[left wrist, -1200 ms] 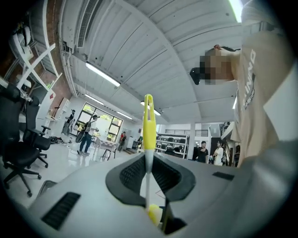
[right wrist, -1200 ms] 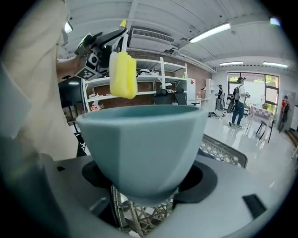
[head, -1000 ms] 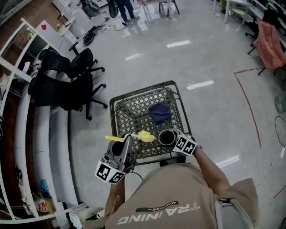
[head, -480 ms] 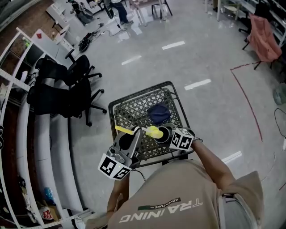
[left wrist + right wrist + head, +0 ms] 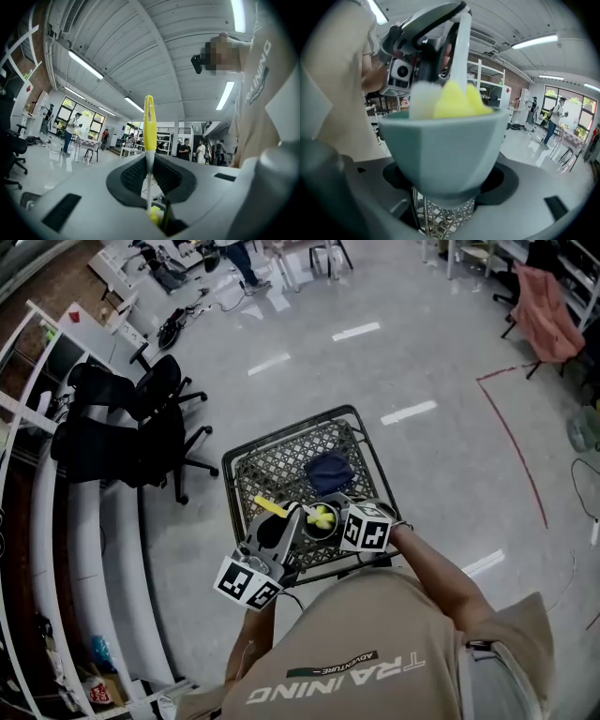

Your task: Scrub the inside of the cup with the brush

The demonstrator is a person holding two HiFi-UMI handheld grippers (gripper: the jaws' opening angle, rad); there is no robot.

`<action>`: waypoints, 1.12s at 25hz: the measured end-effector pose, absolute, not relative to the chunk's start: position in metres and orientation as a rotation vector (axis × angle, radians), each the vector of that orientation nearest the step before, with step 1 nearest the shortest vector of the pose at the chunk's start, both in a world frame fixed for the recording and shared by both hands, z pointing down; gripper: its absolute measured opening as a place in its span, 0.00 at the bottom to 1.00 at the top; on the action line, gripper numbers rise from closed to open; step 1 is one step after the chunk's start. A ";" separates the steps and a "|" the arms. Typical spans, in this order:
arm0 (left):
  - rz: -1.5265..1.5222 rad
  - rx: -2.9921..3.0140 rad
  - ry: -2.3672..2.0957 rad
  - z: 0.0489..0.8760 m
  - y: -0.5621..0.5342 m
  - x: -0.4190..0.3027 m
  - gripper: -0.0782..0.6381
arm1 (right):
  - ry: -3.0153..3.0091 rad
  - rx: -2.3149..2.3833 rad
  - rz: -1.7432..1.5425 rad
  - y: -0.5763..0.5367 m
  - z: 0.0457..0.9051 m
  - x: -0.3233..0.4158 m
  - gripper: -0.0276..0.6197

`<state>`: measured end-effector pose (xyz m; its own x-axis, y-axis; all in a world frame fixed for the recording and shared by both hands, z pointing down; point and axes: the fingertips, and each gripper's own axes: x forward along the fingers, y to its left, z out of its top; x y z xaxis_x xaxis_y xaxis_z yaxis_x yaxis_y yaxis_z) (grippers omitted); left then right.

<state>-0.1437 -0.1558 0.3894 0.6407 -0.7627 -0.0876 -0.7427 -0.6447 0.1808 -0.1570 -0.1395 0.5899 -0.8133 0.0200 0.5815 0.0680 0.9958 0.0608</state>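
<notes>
A grey-green cup (image 5: 445, 150) fills the right gripper view, and my right gripper (image 5: 446, 194) is shut on its lower part. The brush's yellow head (image 5: 457, 104) sits inside the cup's mouth, its white shaft (image 5: 461, 47) rising toward my left gripper (image 5: 150, 187). That gripper is shut on the brush, whose yellow handle (image 5: 149, 122) sticks out past the jaws. In the head view the cup (image 5: 319, 527) and brush head (image 5: 322, 516) meet over the near edge of a black wire basket (image 5: 253, 465), between my left gripper (image 5: 281, 535) and right gripper (image 5: 343, 521).
A dark blue cloth (image 5: 328, 472) lies in the wire basket. Black office chairs (image 5: 131, 427) stand to the left on the shiny floor, beside white shelving (image 5: 37, 521). Red tape (image 5: 516, 427) marks the floor at right. People stand far off.
The left gripper has carried the brush to the right, and its yellow head went from beside the cup into the cup's mouth. Both grippers drew closer together over the basket.
</notes>
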 end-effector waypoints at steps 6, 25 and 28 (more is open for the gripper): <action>-0.262 2.722 -1.310 0.393 -0.153 -0.151 0.17 | -2.550 -0.083 -0.138 -0.130 0.569 -0.165 0.63; -0.269 2.700 -1.276 0.383 -0.144 -0.157 0.17 | -2.482 -0.143 -0.028 -0.101 0.604 -0.153 0.63; -0.284 2.707 -1.254 0.375 -0.142 -0.156 0.17 | -2.470 -0.149 -0.005 -0.099 0.613 -0.149 0.63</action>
